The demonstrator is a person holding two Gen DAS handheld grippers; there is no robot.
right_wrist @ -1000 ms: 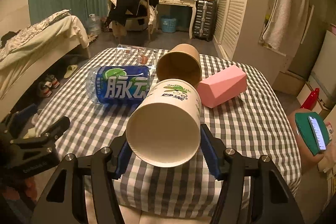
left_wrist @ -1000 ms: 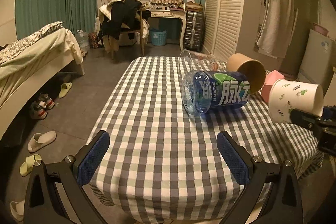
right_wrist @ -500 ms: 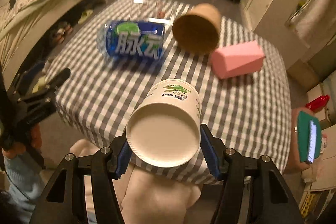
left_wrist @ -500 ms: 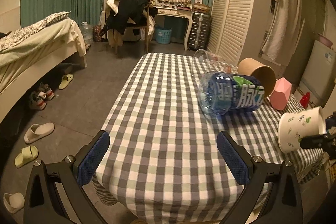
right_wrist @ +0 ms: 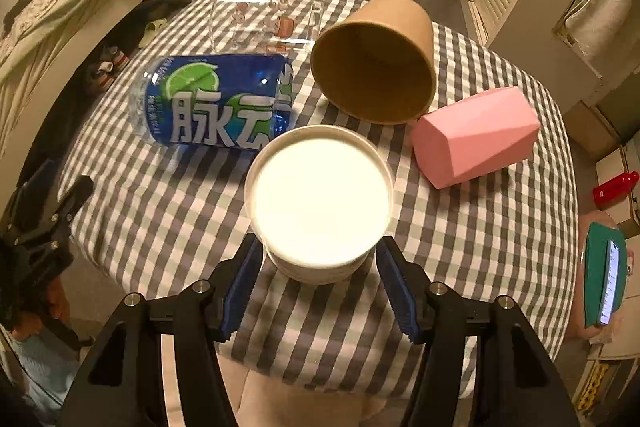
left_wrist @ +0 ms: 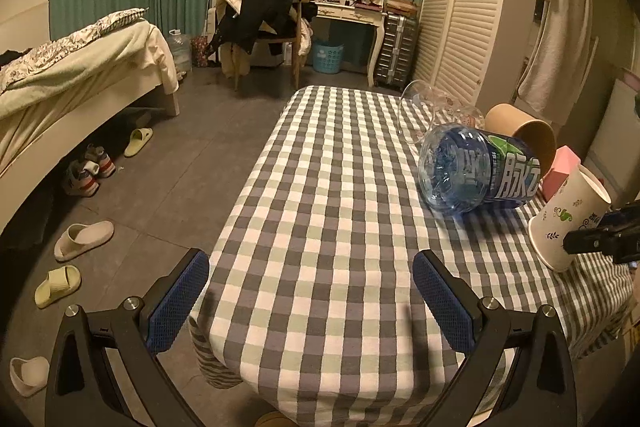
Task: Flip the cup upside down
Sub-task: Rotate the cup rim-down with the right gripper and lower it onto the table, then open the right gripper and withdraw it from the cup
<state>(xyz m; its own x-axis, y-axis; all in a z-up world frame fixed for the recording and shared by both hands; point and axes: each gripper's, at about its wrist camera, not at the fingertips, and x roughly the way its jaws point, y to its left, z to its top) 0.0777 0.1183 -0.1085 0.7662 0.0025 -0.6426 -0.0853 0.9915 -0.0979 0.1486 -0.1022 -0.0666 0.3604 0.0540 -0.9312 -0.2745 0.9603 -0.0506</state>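
Observation:
My right gripper (right_wrist: pixel 320 283) is shut on a white paper cup (right_wrist: pixel 318 195) with green leaf prints. In the right wrist view I look at its flat white bottom, over the checked table (right_wrist: pixel 472 227). In the left wrist view the cup (left_wrist: pixel 568 215) is tilted, its narrow bottom low and left, its wide mouth up and right, close above the tablecloth near the right edge. My left gripper (left_wrist: pixel 310 301) is open and empty over the table's near end, well left of the cup.
A blue-labelled plastic bottle (right_wrist: pixel 212 101) lies on its side. A brown paper cup (right_wrist: pixel 376 63), a pink faceted cup (right_wrist: pixel 476 135) and a clear glass (right_wrist: pixel 260 19) also lie on the table. A bed (left_wrist: pixel 80 67), shoes and slippers stand to the left.
My right gripper has tipped downward and lowered the white cup toward the table, so its bottom now faces the camera squarely. My left gripper has drawn back a little.

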